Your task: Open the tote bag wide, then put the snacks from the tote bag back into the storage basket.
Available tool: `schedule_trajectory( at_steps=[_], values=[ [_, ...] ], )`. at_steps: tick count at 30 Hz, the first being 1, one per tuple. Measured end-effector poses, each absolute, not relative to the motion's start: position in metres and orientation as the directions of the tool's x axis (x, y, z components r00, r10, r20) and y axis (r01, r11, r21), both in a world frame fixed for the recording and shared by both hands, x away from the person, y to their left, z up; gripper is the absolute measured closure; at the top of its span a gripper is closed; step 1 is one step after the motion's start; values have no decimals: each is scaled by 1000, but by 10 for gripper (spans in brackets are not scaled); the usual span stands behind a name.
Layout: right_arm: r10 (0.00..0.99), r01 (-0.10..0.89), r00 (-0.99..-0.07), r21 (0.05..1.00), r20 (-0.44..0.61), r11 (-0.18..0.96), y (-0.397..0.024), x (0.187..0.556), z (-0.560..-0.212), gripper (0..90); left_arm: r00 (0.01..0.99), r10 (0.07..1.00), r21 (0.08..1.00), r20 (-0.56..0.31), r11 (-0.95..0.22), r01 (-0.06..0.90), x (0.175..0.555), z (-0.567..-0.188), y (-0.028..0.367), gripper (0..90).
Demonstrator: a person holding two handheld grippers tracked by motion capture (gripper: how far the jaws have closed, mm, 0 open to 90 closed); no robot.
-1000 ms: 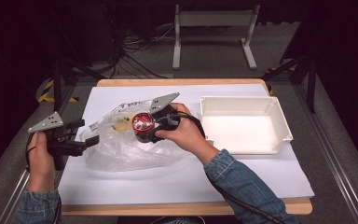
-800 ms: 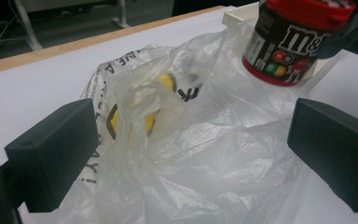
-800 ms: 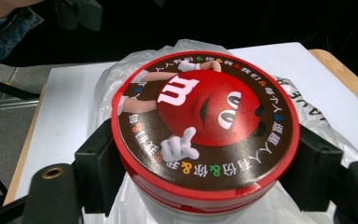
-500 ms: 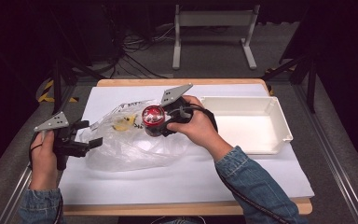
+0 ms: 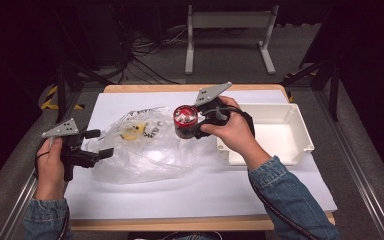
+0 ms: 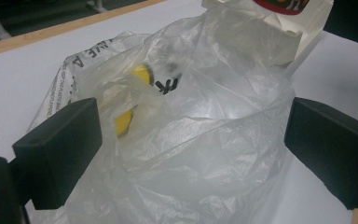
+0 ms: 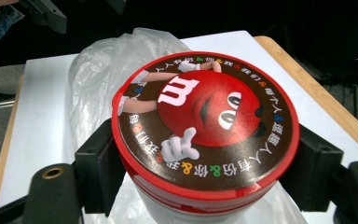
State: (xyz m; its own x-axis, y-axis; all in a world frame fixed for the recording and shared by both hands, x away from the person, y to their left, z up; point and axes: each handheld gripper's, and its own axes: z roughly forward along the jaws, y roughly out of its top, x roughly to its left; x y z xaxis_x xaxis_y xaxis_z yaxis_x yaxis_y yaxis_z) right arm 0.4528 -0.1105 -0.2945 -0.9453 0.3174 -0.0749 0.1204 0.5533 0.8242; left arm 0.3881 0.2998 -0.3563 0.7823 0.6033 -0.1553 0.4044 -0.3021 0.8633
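Note:
My right gripper (image 5: 190, 125) is shut on a round candy tub (image 5: 185, 121) with a red and brown lid (image 7: 205, 123), holding it in the air over the right edge of a clear plastic bag (image 5: 140, 147). Both black pads press on the tub's sides just under the lid. The bag lies crumpled on the white sheet, with something yellow (image 6: 137, 100) inside it. My left gripper (image 5: 99, 143) stands open at the bag's left end, its jaws wide on either side of the bag's plastic (image 6: 191, 154). A white tray (image 5: 300, 131) stands to the right of the tub.
A white sheet (image 5: 205, 192) covers the wooden table (image 5: 180, 224). Black stands, cables and a white frame (image 5: 230, 20) lie on the floor beyond the far edge. Bare sheet runs along the near side.
My right gripper has carried the tub up and to the right, from over the bag's middle toward the tray. The left gripper has stayed by the bag.

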Motion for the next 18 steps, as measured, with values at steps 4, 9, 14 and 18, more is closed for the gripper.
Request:
schedule_trajectory(
  at_steps=[4, 9, 14, 18],
  values=[
    [341, 137, -937, 818, -76, 559, -125, 454, -291, 248, 785, 601, 865, -150, -305, 399, 389, -356, 298, 47],
    [362, 151, -928, 808, -82, 570, -143, 458, -288, 248, 792, 595, 866, -138, -317, 388, 392, -356, 297, 47],
    [397, 177, -915, 811, -72, 557, -161, 464, -287, 248, 790, 595, 863, -148, -313, 397, 394, -357, 294, 47],
    [412, 189, -909, 808, -72, 558, -172, 470, -286, 248, 794, 590, 860, -146, -321, 397, 394, -357, 294, 47]
  ],
)
